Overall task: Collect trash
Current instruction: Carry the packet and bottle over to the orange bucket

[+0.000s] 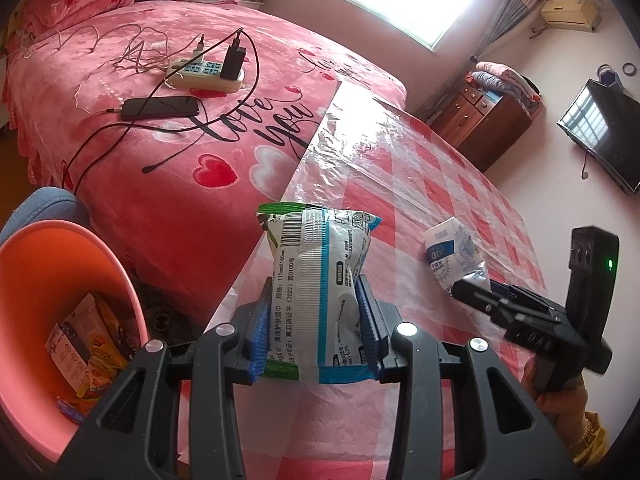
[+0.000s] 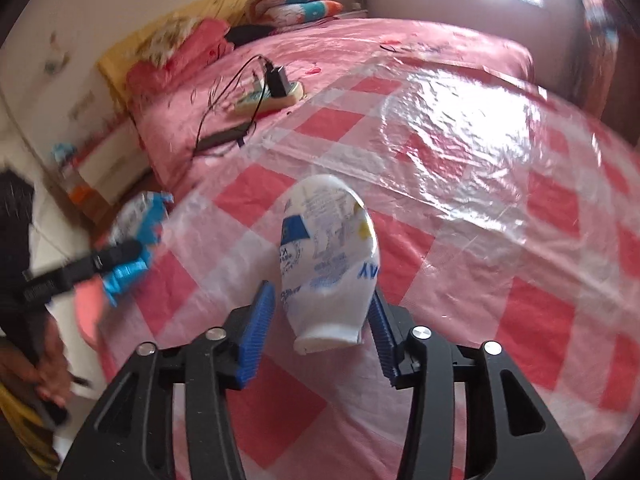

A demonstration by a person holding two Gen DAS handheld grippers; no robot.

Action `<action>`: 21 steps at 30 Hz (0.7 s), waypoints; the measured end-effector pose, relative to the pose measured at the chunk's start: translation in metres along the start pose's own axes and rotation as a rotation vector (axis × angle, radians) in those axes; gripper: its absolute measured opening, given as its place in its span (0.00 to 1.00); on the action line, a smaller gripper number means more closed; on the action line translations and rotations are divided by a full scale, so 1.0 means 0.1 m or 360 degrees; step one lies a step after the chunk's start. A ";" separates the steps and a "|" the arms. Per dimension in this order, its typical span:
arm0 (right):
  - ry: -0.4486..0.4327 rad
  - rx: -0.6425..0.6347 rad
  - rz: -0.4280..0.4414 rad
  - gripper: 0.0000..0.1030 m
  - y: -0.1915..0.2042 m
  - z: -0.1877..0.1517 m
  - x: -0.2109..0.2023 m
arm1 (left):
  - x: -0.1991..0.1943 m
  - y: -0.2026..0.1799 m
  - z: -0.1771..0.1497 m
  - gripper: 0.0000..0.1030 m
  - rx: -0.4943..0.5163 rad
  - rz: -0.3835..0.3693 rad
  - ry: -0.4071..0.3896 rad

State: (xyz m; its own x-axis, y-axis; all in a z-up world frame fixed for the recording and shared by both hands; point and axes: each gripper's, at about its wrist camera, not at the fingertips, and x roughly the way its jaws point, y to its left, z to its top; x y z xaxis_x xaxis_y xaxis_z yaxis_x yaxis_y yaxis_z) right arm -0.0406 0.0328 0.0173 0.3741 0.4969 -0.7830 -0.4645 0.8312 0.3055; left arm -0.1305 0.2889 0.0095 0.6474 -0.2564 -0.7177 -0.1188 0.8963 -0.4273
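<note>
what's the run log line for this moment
left gripper: shut on green-blue wipes packet | right gripper: around white-blue crumpled wrapper | pink plastic bin: part-filled

i see a blue-green wipes packet (image 1: 320,296) standing upright, pinched at both sides, a crumpled white wrapper (image 2: 328,256) raised over the checkered cloth, and snack wrappers (image 1: 88,344) lying in the pink bin (image 1: 48,256).

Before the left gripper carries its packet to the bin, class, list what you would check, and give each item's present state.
1. Left gripper shut on the wipes packet: ok.
2. Pink bin open and within view at left: ok.
3. Room left in the bin above the wrappers: ok.
4. Right gripper gripping the white packet: cannot tell, one pad shows a gap.
5. Phone and cables away from the path: ok.
</note>
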 end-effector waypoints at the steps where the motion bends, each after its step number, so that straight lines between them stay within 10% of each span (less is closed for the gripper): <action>1: -0.0007 0.0072 0.0050 0.56 -0.05 0.02 0.00 | 0.00 0.00 0.00 0.39 0.0002 -0.0001 -0.0001; 5: -0.0030 0.0213 0.0133 0.51 -0.17 0.09 0.02 | -0.01 0.02 -0.01 0.39 -0.0003 -0.0015 -0.0003; 7: -0.0023 0.0243 0.0125 0.32 -0.20 0.10 0.04 | -0.01 0.02 -0.02 0.39 -0.0002 -0.0019 -0.0003; 21: -0.0080 0.0232 0.0114 0.24 -0.01 0.09 -0.07 | -0.06 0.06 -0.03 0.39 -0.0034 -0.0062 -0.0017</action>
State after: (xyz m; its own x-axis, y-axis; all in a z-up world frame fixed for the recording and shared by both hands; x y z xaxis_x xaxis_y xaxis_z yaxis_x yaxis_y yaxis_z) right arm -0.0353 0.0310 0.0271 0.3855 0.5648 -0.7296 -0.3712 0.8189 0.4377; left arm -0.1379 0.2950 0.0095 0.6600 -0.2866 -0.6944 -0.1093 0.8779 -0.4663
